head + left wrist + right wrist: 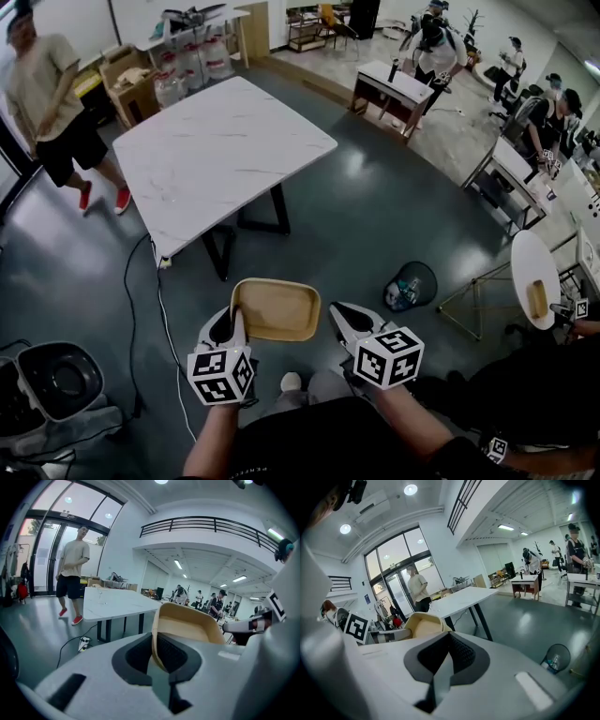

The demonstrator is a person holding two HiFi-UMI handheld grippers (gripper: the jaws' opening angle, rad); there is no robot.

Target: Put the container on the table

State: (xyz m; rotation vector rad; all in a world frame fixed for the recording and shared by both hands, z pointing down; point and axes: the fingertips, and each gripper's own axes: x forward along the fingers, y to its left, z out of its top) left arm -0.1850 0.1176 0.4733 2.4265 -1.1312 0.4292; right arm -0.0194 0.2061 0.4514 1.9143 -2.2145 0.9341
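Note:
I carry a tan, shallow, rounded-rectangle container (277, 307) above the dark floor, short of the table. My left gripper (234, 328) is shut on its left rim; in the left gripper view the rim (187, 625) stands pinched between the black pads. My right gripper (342, 319) hangs just right of the container, apart from it, jaws shut with nothing between them (450, 651). From that side the container (419, 625) shows at left. The white marble-top table (220, 150) stands ahead, its top bare.
A person (52, 94) in red shoes stands at the table's far left. A cable (131, 309) runs over the floor from the table. A grey bin (56, 380) sits at lower left, a black wastebasket (410, 284) at right. More tables and people fill the far right.

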